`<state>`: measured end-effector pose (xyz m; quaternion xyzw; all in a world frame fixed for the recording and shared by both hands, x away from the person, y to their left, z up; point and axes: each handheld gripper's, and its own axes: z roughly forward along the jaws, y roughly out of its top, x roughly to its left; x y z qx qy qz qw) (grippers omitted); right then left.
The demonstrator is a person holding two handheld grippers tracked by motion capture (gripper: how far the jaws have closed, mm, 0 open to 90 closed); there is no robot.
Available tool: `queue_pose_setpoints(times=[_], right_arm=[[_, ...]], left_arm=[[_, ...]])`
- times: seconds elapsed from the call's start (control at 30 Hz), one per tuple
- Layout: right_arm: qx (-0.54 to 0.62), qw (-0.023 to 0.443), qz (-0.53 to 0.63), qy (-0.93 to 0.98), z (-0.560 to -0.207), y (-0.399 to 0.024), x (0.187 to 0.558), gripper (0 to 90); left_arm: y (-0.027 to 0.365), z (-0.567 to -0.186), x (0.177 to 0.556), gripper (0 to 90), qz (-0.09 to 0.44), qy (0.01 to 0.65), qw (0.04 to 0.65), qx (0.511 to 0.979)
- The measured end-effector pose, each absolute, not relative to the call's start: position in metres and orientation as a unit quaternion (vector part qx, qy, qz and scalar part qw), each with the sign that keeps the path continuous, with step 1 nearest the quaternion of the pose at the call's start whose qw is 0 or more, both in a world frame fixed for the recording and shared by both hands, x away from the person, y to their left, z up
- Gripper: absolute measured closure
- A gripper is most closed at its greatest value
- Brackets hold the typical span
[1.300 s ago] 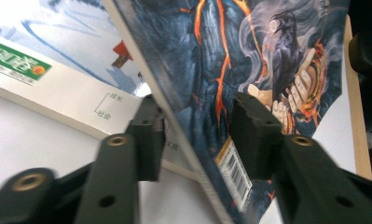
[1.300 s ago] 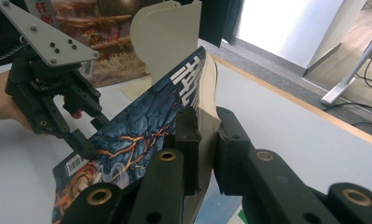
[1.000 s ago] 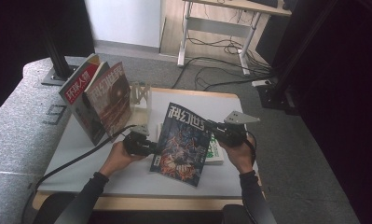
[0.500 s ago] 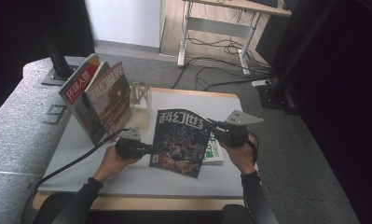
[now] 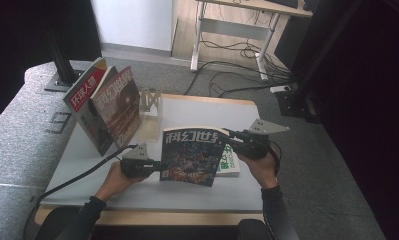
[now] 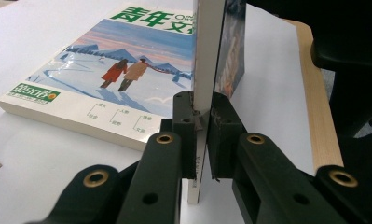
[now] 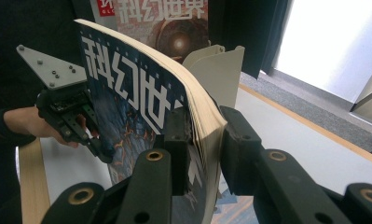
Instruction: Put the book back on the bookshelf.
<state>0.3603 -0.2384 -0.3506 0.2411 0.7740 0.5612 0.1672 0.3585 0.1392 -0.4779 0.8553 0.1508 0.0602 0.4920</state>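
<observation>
Dark-covered magazine [image 5: 191,156] is up off the table, left gripper [image 5: 154,164] clamped on its edge at nine o'clock, right gripper [image 5: 226,138] just easing its jaws at two o'clock, and the rack [image 5: 150,104] not yet reached.

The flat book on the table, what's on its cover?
A snowy blue scene with two walking figures and green lettering on the book, best in the left gripper view.

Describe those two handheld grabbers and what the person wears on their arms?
Each gripper, left and right, is black, with two chunky jaws fixed by brass-ringed rivets. A grey three-cornered plate dotted with small screws tops each one. A black cable trails from the left gripper. The person wears dark long sleeves.
</observation>
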Motion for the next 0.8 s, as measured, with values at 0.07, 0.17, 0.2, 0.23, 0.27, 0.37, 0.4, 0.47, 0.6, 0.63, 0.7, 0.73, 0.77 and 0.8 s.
queue_pose_setpoints(times=[0.07,0.17,0.2,0.23,0.27,0.37,0.4,0.47,0.6,0.63,0.7,0.73,0.77,0.8], right_arm=[[0.240,0.168,0.561,0.774,-0.351,-0.239,0.359,72.7],[0.239,0.172,0.559,0.775,-0.350,-0.239,0.356,73.6],[0.239,0.174,0.558,0.775,-0.350,-0.239,0.355,73.9],[0.239,0.175,0.557,0.776,-0.350,-0.239,0.354,74.2],[0.238,0.176,0.557,0.776,-0.350,-0.239,0.353,74.4],[0.238,0.176,0.556,0.776,-0.350,-0.240,0.351,74.6],[0.236,0.176,0.557,0.777,-0.350,-0.240,0.350,74.6],[0.233,0.177,0.556,0.778,-0.349,-0.239,0.349,74.7],[0.230,0.181,0.551,0.782,-0.347,-0.238,0.347,74.6],[0.230,0.182,0.550,0.782,-0.347,-0.237,0.347,74.6],[0.230,0.183,0.549,0.782,-0.347,-0.237,0.348,74.6],[0.230,0.183,0.549,0.782,-0.347,-0.237,0.348,74.6],[0.231,0.183,0.549,0.782,-0.347,-0.237,0.348,74.6],[0.232,0.185,0.549,0.782,-0.347,-0.237,0.348,74.6]], left_arm=[[0.139,-0.477,0.357,82.6,0.061,0.147,0.492,0.856],[0.138,-0.476,0.357,81.8,0.064,0.146,0.488,0.858],[0.138,-0.475,0.357,81.4,0.067,0.145,0.486,0.860],[0.137,-0.474,0.357,79.6,0.065,0.142,0.486,0.860],[0.136,-0.472,0.358,77.9,0.066,0.139,0.486,0.861],[0.135,-0.466,0.359,76.3,0.063,0.137,0.501,0.852],[0.135,-0.463,0.359,76.2,0.064,0.137,0.503,0.851],[0.132,-0.457,0.361,75.1,0.069,0.134,0.502,0.852],[0.129,-0.447,0.364,71.1,0.065,0.133,0.508,0.849],[0.128,-0.444,0.365,69.0,0.061,0.131,0.510,0.848],[0.126,-0.439,0.367,64.1,0.056,0.129,0.510,0.849],[0.124,-0.436,0.368,62.6,0.056,0.127,0.507,0.851],[0.122,-0.434,0.369,61.6,0.056,0.125,0.507,0.851],[0.121,-0.431,0.370,61.3,0.053,0.124,0.507,0.852]])
